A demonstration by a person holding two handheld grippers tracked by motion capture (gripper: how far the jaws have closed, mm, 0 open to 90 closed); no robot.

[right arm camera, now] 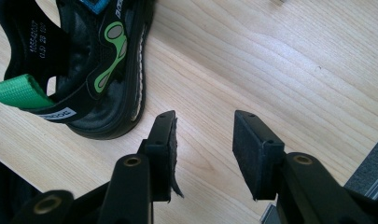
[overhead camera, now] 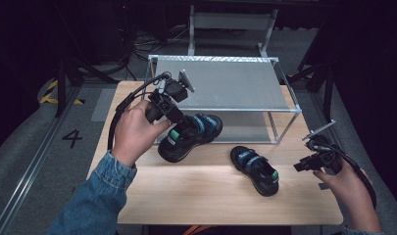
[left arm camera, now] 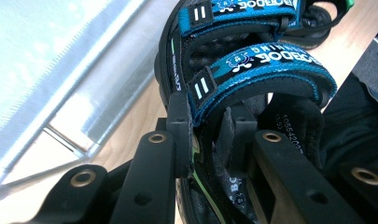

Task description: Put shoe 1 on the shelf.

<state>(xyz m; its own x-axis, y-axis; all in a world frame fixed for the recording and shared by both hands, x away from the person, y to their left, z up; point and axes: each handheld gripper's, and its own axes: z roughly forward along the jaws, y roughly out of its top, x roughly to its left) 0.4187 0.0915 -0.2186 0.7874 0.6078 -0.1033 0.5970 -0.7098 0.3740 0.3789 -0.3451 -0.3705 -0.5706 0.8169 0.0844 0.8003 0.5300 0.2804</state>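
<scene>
Black-and-blue strapped sandals occupy our two grippers at a pale wooden table (overhead camera: 206,196). We see the left gripper (overhead camera: 179,128) clamped on the heel end of one sandal (overhead camera: 191,137), its jaws pinching the heel strap and the side of the sole, as the left gripper view shows at close range. That sandal hangs tilted, its heel end raised in the grip, just in front of a two-tier metal shoe rack (overhead camera: 225,83) whose lower shelf (overhead camera: 250,129) lies behind it. We cannot tell whether its low end touches the table.

The second sandal (overhead camera: 255,170) lies flat on the table, sole down, between our hands. The right gripper (overhead camera: 300,167) hovers just beside it with its jaws parted over bare wood and nothing between them; in the right gripper view that sandal's green heel loop (right arm camera: 19,91) sits up and to the left of the jaws.
</scene>
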